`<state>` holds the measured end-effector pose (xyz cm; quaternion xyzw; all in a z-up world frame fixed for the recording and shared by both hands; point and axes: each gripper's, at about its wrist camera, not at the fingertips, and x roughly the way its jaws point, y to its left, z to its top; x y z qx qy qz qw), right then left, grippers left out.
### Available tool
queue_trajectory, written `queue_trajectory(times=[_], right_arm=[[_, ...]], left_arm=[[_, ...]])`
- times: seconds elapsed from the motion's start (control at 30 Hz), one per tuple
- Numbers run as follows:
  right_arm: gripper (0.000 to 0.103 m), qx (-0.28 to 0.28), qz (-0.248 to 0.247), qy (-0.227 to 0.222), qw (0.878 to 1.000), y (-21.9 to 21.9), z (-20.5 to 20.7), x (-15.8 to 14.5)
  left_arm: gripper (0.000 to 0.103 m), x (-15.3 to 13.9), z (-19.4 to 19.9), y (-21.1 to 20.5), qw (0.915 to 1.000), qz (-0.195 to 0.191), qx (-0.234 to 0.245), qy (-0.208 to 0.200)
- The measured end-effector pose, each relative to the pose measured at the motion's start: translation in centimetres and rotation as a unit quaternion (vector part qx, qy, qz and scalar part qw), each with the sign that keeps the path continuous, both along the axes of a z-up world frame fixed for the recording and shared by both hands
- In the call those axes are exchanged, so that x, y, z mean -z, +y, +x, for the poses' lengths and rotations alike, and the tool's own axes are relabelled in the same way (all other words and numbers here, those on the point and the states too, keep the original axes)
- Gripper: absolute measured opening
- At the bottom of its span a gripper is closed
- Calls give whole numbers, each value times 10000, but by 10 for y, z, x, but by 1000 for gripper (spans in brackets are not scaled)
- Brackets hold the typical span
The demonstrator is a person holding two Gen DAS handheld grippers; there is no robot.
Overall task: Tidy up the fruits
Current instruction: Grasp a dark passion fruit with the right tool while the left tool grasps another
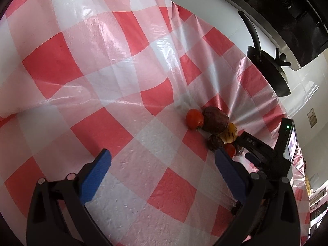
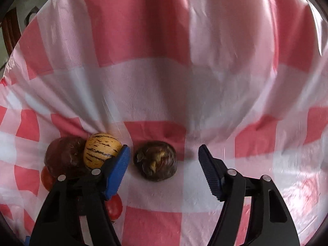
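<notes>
The right gripper (image 2: 164, 160) is held wide open, and the dark wrinkled fruit (image 2: 155, 161) lies on the checked cloth (image 2: 164, 94) between its two blue pads, nearer to the left pad (image 2: 117, 172) than to the right one. Nothing is gripped yet.

A risk is seen here: the left pad stands just beside the striped yellow fruit (image 2: 101, 150), perhaps touching it (the contact cannot be told). If the jaws are closed from this pose, the striped fruit may be pushed and the heap disturbed. The dark fruit is rounded and looks soft, so it may be squashed or may roll out if it is squeezed off-centre. The thin cloth may also be caught and pulled by the tips.

Further out, a larger brown fruit (image 2: 64, 156) rests against the striped one, and two small red tomatoes (image 2: 113, 206) lie near the gripper body. The heap lies close to the cloth's edge in the left wrist view.

The left gripper (image 1: 162, 164) is open too, over bare cloth, holding nothing.
</notes>
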<state>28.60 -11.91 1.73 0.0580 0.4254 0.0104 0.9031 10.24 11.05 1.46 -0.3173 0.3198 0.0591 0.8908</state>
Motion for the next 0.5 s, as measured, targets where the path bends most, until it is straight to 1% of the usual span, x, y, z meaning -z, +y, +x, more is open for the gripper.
queue_trajectory(times=[0.03,0.07,0.13,0.2,0.23,0.33,0.43,0.5], right_arm=[[46,-132,133,175,9997,-1,0,3],[44,-207,192,242,9993,-1,-2,6],[44,-206,142,163,9996,-6,-18,6],[44,-156,499,74,9986,-21,-43,2],[44,-119,586,13,9982,-27,-56,0],[44,-153,698,-117,9974,-48,-114,-6],[44,-190,705,-91,9973,-59,-153,0],[44,-131,790,-65,9968,-73,-166,10]], left_arm=[[101,0,0,0,10000,2,3,1],[101,0,1,0,10000,0,12,1],[101,-1,1,0,10000,3,34,-11],[101,-1,0,-1,10000,18,75,-23],[101,-1,0,-2,9999,32,107,-28],[101,-3,2,-8,9995,161,260,-47],[101,-7,5,-20,9977,423,528,-58],[101,-11,7,-32,9947,700,748,-56]])
